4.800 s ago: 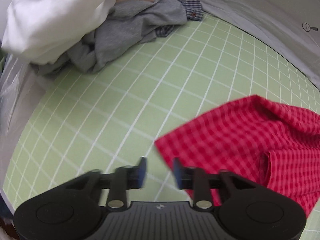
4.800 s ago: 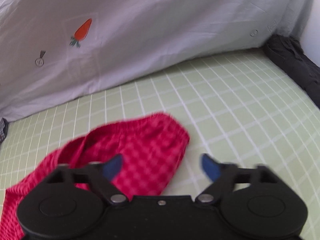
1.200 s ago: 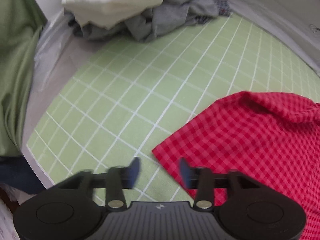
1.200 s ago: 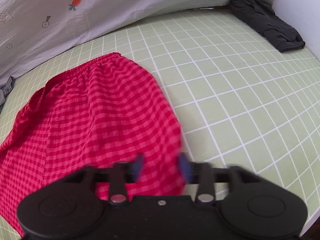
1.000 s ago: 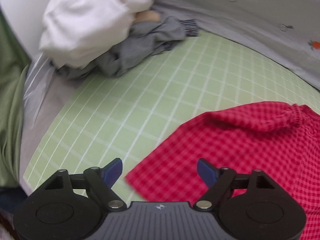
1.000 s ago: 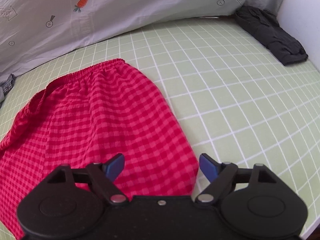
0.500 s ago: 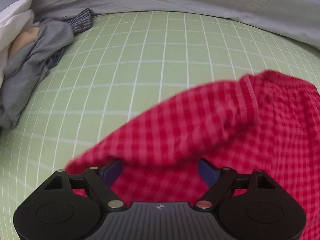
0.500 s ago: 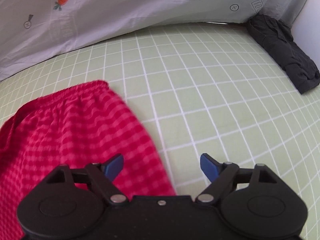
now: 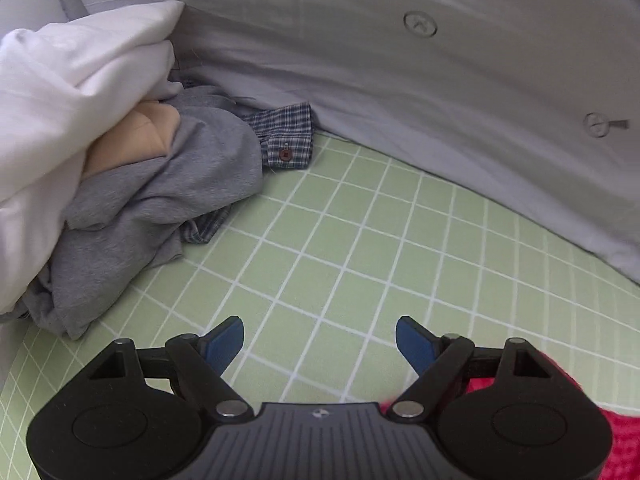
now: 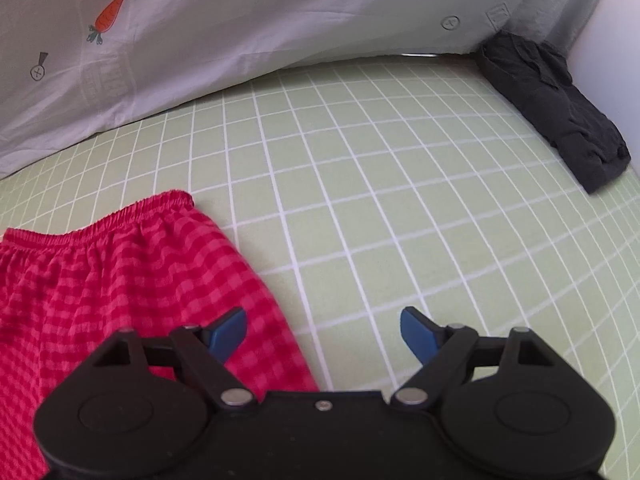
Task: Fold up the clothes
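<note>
Red checked shorts (image 10: 120, 280) with an elastic waistband lie flat on the green grid mat (image 10: 400, 200), filling the lower left of the right wrist view. My right gripper (image 10: 322, 334) is open just above their right edge, its left finger over the cloth. In the left wrist view only a corner of the red shorts (image 9: 616, 440) shows at the lower right. My left gripper (image 9: 320, 344) hangs open over bare green mat (image 9: 340, 248), holding nothing.
A heap of clothes, white (image 9: 60, 100), tan (image 9: 132, 140), grey (image 9: 140, 220) and a blue checked shirt (image 9: 284, 136), sits at the mat's left end. A pale printed sheet (image 10: 240, 20) lines the far edge. A folded dark garment (image 10: 552, 108) lies at the far right.
Both grippers went from nearly shut at the shorts' hem corners to open. The left one then swung away over the shorts toward the clothes heap; the right one moved up toward the waistband.
</note>
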Action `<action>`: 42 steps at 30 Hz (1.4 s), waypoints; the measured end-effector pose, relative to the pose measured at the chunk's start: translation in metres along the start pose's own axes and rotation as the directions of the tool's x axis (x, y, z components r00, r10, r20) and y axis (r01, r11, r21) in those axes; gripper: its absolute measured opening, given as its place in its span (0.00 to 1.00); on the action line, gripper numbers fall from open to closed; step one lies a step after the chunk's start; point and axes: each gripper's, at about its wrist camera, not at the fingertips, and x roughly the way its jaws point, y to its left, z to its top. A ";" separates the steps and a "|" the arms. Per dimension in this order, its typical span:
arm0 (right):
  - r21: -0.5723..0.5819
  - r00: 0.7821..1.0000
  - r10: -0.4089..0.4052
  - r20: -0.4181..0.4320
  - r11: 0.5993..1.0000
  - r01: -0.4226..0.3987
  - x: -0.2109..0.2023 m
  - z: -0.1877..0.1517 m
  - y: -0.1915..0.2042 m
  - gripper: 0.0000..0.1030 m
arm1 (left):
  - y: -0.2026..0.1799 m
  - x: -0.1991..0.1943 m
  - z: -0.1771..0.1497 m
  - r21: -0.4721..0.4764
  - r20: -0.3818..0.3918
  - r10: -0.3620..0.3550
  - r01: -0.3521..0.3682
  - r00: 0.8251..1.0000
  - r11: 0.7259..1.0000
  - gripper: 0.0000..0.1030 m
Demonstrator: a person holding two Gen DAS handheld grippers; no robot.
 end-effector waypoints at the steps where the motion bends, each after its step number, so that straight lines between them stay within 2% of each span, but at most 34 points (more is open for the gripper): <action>1: 0.012 1.000 0.006 0.001 1.000 -0.006 -0.006 -0.007 -0.006 0.82 | 0.002 -0.011 -0.010 0.008 -0.001 -0.012 0.012 1.000 1.000 0.82; 4: 0.046 1.000 0.027 0.004 0.999 -0.028 -0.025 -0.032 -0.021 0.85 | 0.007 -0.048 -0.045 0.041 -0.012 -0.042 0.043 0.999 0.998 0.84; 8: 0.102 0.998 0.065 -0.006 0.993 -0.064 -0.043 -0.072 -0.039 0.85 | 0.015 -0.086 -0.104 0.077 -0.074 -0.070 0.076 0.995 0.994 0.85; 13: 0.105 0.994 0.111 -0.020 0.989 -0.108 -0.059 -0.114 -0.039 0.82 | 0.033 -0.121 -0.162 0.089 -0.145 -0.095 0.108 0.985 0.990 0.85; 15: 0.117 0.989 0.145 -0.016 0.983 -0.142 -0.063 -0.122 -0.038 0.72 | 0.039 -0.134 -0.178 0.093 -0.155 -0.109 0.124 0.982 0.988 0.85; 16: 0.116 0.987 0.158 -0.013 0.981 -0.155 -0.064 -0.125 -0.037 0.59 | 0.042 -0.140 -0.184 0.098 -0.152 -0.113 0.129 0.982 0.987 0.85; 17: 0.105 0.986 0.164 -0.010 0.981 -0.162 -0.065 -0.126 -0.034 0.40 | 0.046 -0.146 -0.188 0.105 -0.146 -0.115 0.130 0.983 0.986 0.85; 18: 0.094 0.985 0.170 -0.007 0.981 -0.169 -0.066 -0.128 -0.031 0.30 | 0.050 -0.151 -0.191 0.109 -0.137 -0.113 0.129 0.984 0.986 0.85; 19: 0.079 0.985 0.173 -0.004 0.982 -0.172 -0.067 -0.128 -0.028 0.08 | 0.055 -0.156 -0.194 0.113 -0.128 -0.112 0.126 0.985 0.986 0.85; 20: 0.056 0.986 0.166 -0.001 0.985 -0.166 -0.067 -0.127 -0.024 0.02 | 0.060 -0.161 -0.197 0.116 -0.119 -0.110 0.124 0.987 0.986 0.85; 23: -0.083 0.989 0.141 0.042 0.987 -0.138 -0.076 -0.125 0.006 0.01 | 0.077 -0.172 -0.205 0.121 -0.106 -0.102 0.115 0.989 0.986 0.85; 26: -0.235 0.988 0.129 0.090 0.966 -0.104 -0.086 -0.125 0.042 0.01 | 0.096 -0.174 -0.212 0.115 -0.114 -0.085 0.098 0.990 0.989 0.85; 27: -0.269 0.986 0.145 0.079 0.956 -0.119 -0.084 -0.129 0.056 0.01 | 0.101 -0.173 -0.213 0.111 -0.118 -0.080 0.093 0.990 0.989 0.85; 31: -0.398 0.979 0.204 0.026 0.900 -0.177 -0.078 -0.147 0.112 0.05 | 0.119 -0.174 -0.215 0.098 -0.123 -0.070 0.082 0.990 0.992 0.85; 33: -0.398 0.972 0.234 -0.002 0.892 -0.216 -0.078 -0.155 0.124 0.10 | 0.122 -0.176 -0.217 0.109 -0.119 -0.079 0.092 0.990 0.990 0.85; 35: -0.363 0.964 0.266 -0.024 0.896 -0.256 -0.081 -0.163 0.125 0.35 | 0.124 -0.177 -0.218 0.122 -0.117 -0.089 0.103 0.989 0.987 0.85; 36: -0.349 0.961 0.275 -0.014 0.900 -0.263 -0.087 -0.165 0.121 0.42 | 0.124 -0.177 -0.218 0.121 -0.118 -0.091 0.105 0.989 0.987 0.85; 38: -0.303 0.958 0.287 0.023 0.915 -0.266 -0.099 -0.165 0.107 0.60 | 0.126 -0.177 -0.218 0.117 -0.118 -0.095 0.109 0.988 0.987 0.85; 39: -0.268 0.957 0.287 0.054 0.927 -0.263 -0.105 -0.165 0.098 0.67 | 0.127 -0.177 -0.218 0.115 -0.118 -0.097 0.111 0.988 0.987 0.85; 40: -0.227 0.956 0.281 0.089 0.940 -0.255 -0.111 -0.164 0.087 0.80 | 0.126 -0.176 -0.219 0.115 -0.120 -0.098 0.112 0.988 0.987 0.85; 42: -0.147 0.959 0.251 0.136 0.962 -0.231 -0.116 -0.162 0.065 0.83 | 0.125 -0.176 -0.220 0.120 -0.125 -0.100 0.115 0.987 0.986 0.85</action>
